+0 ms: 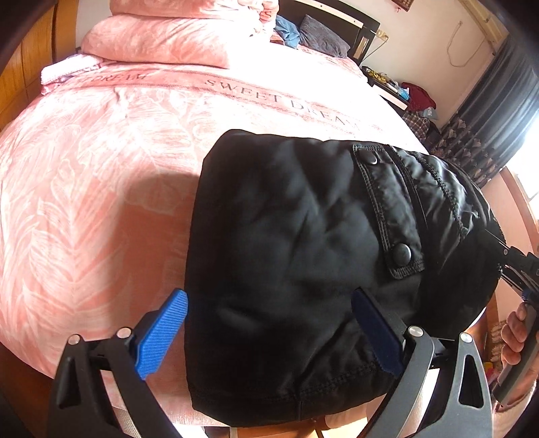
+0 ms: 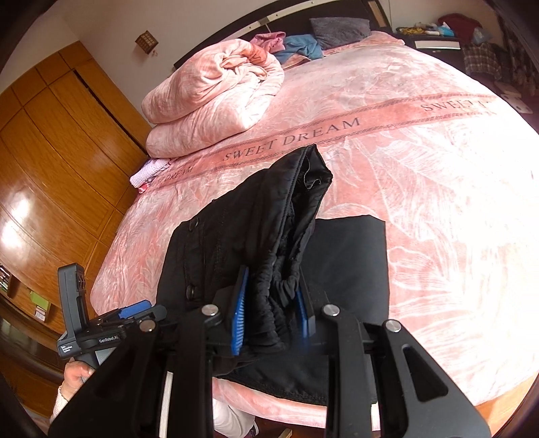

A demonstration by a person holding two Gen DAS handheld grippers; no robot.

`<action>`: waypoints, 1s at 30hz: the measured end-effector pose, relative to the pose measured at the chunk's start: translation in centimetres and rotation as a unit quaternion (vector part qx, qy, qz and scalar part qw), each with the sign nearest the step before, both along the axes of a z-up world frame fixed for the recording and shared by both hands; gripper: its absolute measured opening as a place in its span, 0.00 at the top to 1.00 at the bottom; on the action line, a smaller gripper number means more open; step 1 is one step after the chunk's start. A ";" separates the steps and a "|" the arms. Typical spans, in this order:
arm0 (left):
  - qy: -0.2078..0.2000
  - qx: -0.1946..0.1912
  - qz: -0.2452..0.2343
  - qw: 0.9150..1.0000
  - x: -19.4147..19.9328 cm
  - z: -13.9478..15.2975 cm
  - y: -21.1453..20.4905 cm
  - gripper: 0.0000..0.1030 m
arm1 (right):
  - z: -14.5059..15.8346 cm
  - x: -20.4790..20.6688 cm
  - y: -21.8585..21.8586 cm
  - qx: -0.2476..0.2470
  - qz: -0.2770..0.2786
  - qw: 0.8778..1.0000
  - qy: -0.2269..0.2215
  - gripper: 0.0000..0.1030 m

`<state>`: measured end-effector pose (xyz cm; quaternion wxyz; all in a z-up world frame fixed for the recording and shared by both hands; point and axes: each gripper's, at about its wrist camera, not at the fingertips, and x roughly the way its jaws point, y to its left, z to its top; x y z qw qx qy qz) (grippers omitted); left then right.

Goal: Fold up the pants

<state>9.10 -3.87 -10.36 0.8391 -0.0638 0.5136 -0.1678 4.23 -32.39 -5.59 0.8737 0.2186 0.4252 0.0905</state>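
While the right gripper [image 2: 271,311] pinches the gathered elastic waistband of the black pants [image 2: 256,236] between its blue pads at the lower centre of its view, the left gripper [image 1: 269,332] stands with its jaws wide apart, one pad beside the cloth's left edge and one over it, gripping nothing. Most of the pants lie bunched on the pink bedspread [image 1: 84,168] near its front edge, with the waist end lifted. My worry is that the thick, slippery bundle slides out of the pinch, or that the loose layers sag and crease the fold, since only one gripper holds. The whole heap could also drag off the bed's near edge. Counted: one pair of pants, two grippers, one folded pink duvet [image 2: 215,94] at upper left, one grey pillow [image 2: 338,30], two snap buttons [image 1: 402,252] on the pocket flap.
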 end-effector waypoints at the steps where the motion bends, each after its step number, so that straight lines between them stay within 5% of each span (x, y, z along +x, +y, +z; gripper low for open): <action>1: 0.000 0.001 -0.003 1.000 0.1 0.0 -0.2 0.04 | -0.4 -0.2 -0.3 -0.001 -0.004 1.000 0.005 0.77; 10: 0.004 0.029 -0.021 0.999 1.1 -0.6 -2.2 0.04 | -5.4 -1.2 -2.2 0.010 -0.025 0.998 0.054 0.75; 14: 0.008 0.046 -0.025 0.999 1.2 -1.7 -2.4 0.04 | -7.5 -1.3 -2.7 0.025 -0.027 0.996 0.077 0.66; 23: 0.004 0.041 -0.017 0.999 1.2 -1.2 -2.3 0.04 | -4.0 -0.8 -2.9 -0.035 -0.031 0.998 0.041 0.46; 30: 0.000 0.044 -0.015 0.999 2.0 -0.1 -3.3 0.04 | -3.4 3.1 -1.8 -0.095 -0.022 0.994 0.050 0.43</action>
